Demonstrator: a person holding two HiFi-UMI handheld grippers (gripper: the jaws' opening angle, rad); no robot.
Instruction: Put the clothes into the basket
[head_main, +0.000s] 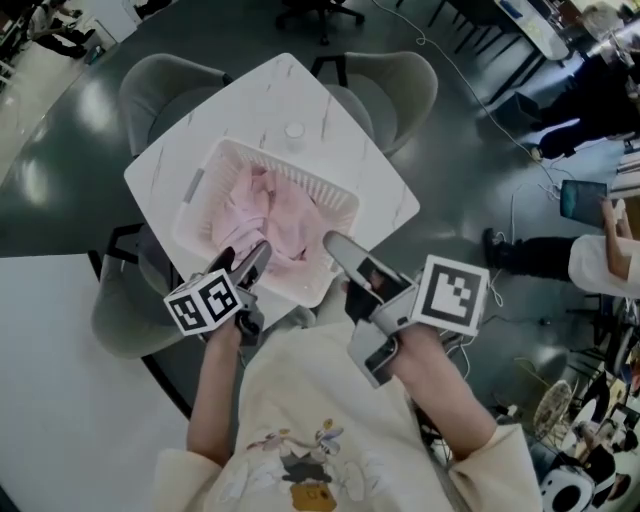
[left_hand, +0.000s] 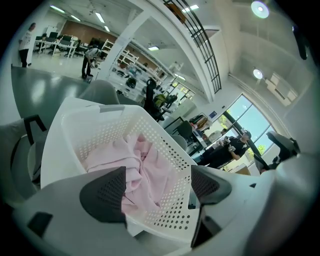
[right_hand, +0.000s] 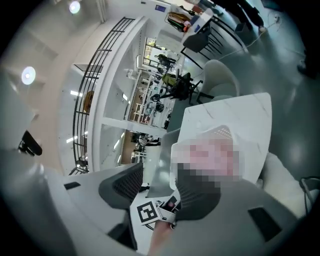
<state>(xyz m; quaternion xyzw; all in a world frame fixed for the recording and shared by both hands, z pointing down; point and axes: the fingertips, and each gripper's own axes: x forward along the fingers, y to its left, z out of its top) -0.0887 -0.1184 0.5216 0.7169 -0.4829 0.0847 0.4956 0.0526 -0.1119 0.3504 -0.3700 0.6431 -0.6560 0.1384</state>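
Note:
A white perforated basket (head_main: 300, 172) stands on the small white square table (head_main: 190, 150) with pink clothes (head_main: 270, 215) piled inside. My left gripper (head_main: 245, 258) hovers at the basket's near edge, open. In the left gripper view its jaws (left_hand: 157, 187) frame the basket wall (left_hand: 165, 135) and the pink clothes (left_hand: 135, 160) without touching them. My right gripper (head_main: 340, 262) sits just right of the basket's near corner, held above it. In the right gripper view its jaws (right_hand: 157, 187) stand partly apart with nothing between them, and the basket (right_hand: 222, 132) lies beyond.
Grey chairs (head_main: 170, 85) (head_main: 400, 80) ring the table. A small round white object (head_main: 293, 130) lies on the tabletop behind the basket. Another white table (head_main: 60, 380) is at the lower left. Cables and seated people (head_main: 600, 260) are off to the right.

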